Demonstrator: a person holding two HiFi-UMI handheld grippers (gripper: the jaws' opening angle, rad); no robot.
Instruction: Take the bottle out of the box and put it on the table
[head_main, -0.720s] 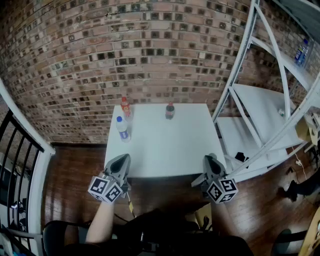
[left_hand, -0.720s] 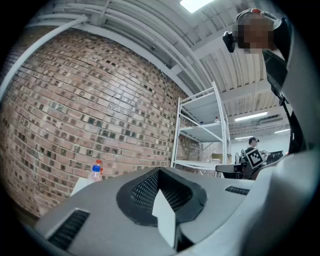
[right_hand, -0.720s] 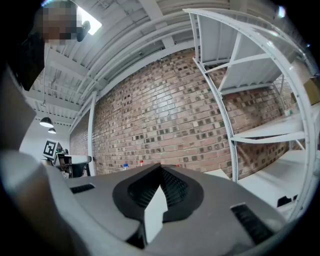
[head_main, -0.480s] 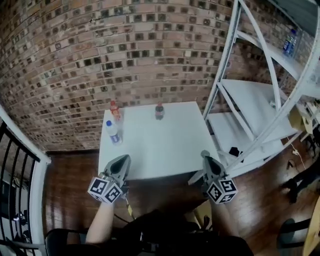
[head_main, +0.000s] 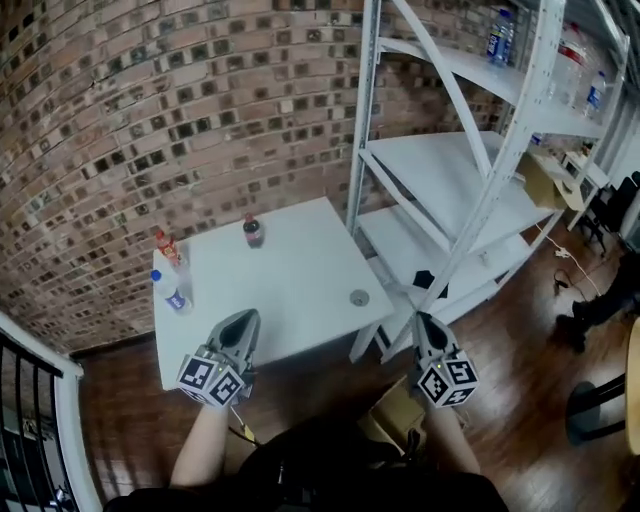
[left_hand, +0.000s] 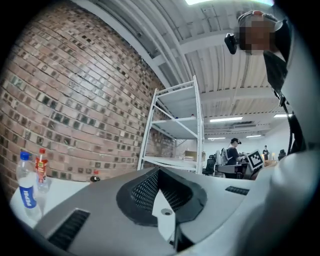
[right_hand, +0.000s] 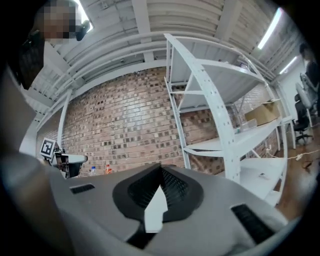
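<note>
Head view, looking down: you hold both grippers out ahead of you, each closed on nothing, at the near edge of a white table.

Your left gripper (head_main: 243, 320) has its jaws pressed together, as its own view shows, and it sits over the table's (head_main: 290, 285) near edge. Your right gripper (head_main: 422, 322) is likewise closed and empty, just off the table's near right corner. Three bottles stand upright on the table, well apart from both grippers: a water bottle (head_main: 170, 291) with a blue cap and a red-capped bottle (head_main: 164, 245) close together at the left edge, and a dark bottle (head_main: 253, 230) alone at the far edge. A small round object (head_main: 359, 297) lies near the right edge. Part of a tan cardboard box (head_main: 393, 418) shows low down beside your right arm; its contents cannot be seen. A white shelving rack (head_main: 450, 170) stands to the right, against a brick wall (head_main: 150, 120).
</note>
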